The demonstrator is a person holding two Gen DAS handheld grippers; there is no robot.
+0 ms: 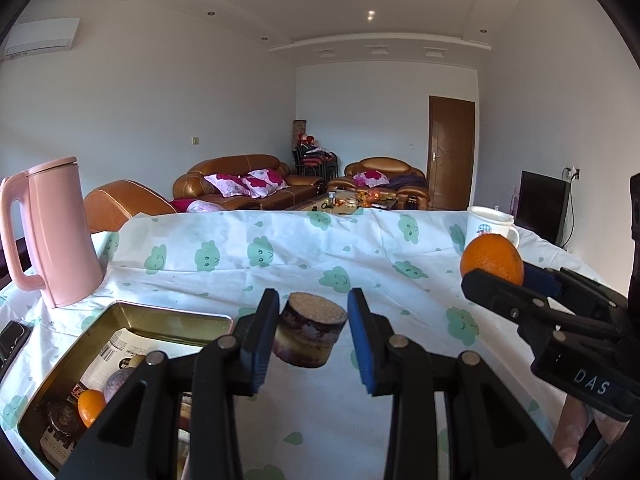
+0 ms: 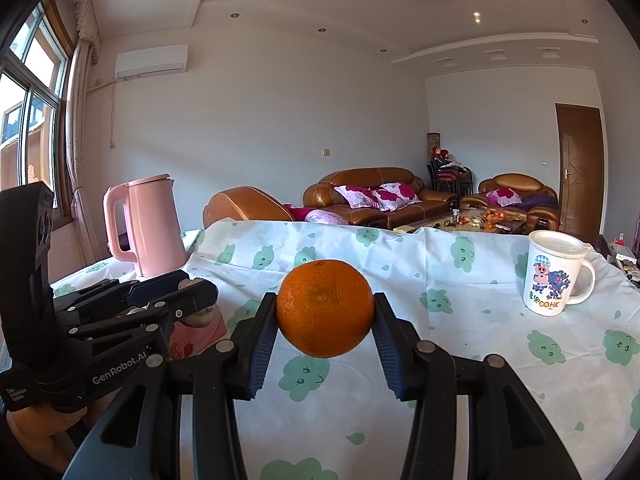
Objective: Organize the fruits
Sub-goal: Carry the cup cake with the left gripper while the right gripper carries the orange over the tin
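My left gripper [image 1: 313, 304] is shut on a short cylindrical chunk [image 1: 308, 332] with purple-yellow skin and a beige cut top, held just above the tablecloth. Below left of it lies an open metal tin [image 1: 168, 320] lined with printed paper. The tin holds a small orange [image 1: 90, 406], a purple round fruit [image 1: 118, 380] and a dark round one [image 1: 64, 420]. My right gripper [image 2: 325, 304] is shut on a large orange [image 2: 325, 320], raised over the cloth. In the left wrist view that orange [image 1: 492, 258] sits at the right, in the right gripper [image 1: 500, 276].
A pink kettle [image 1: 60, 232] stands at the table's back left, beside the tin. A white cartoon mug [image 2: 554, 276] stands at the back right. The table wears a white cloth with green cloud prints [image 2: 440, 300]. Sofas and a low table lie beyond the far edge.
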